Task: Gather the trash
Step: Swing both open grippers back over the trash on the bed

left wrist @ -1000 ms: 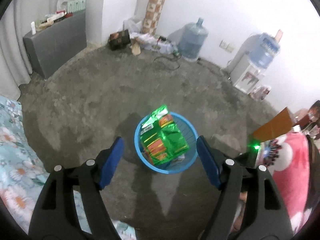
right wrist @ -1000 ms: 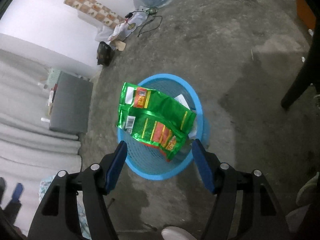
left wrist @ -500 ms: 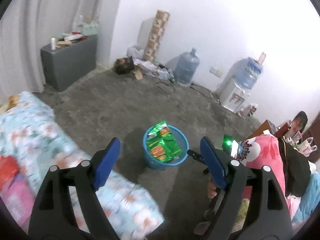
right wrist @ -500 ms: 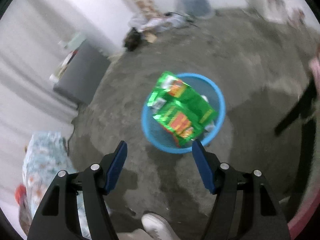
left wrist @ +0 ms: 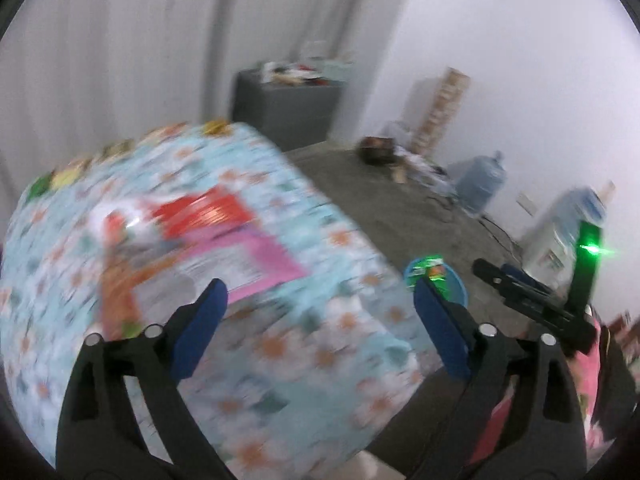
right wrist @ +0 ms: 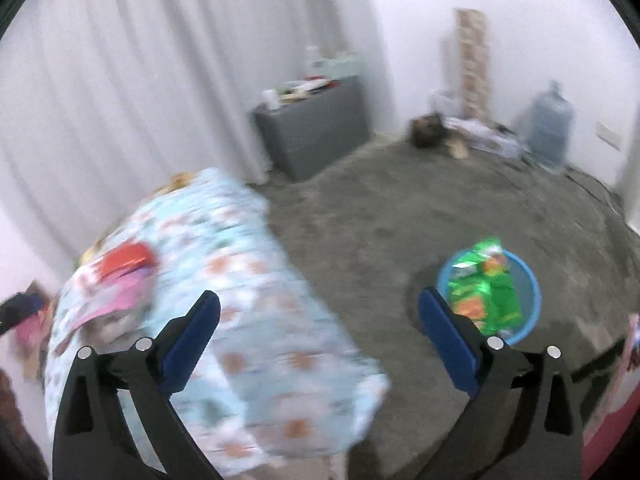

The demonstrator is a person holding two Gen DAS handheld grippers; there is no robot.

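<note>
Over on the bare grey floor (right wrist: 400, 216) sits the blue basket (right wrist: 530, 280), round and low, with shiny green snack bags (right wrist: 486, 292) heaped across its mouth, orange and red print showing on them and one corner poking up past the rim. From the left wrist view the basket (left wrist: 460, 284) is mostly hidden behind a blue pad.

Nearer than the basket, the bed (left wrist: 280, 320) fills the foreground under a pale blue flowered sheet, badly blurred. A red packet (left wrist: 200, 212) and a pink packet (left wrist: 260, 256) lie flat on it, touching; a smeared orange shape lies beside them, too blurred to name.

The left tongs (left wrist: 316, 328) hang over the bed's edge, released, blue pads wide apart with nothing between. The right tongs (right wrist: 316, 332) are likewise spread and empty, held over the bed's corner with the basket just past the right-hand pad.

Beyond the basket the floor runs open to a grey cabinet (right wrist: 316, 128) by the curtain and a water jug (right wrist: 550, 128) against the white wall
</note>
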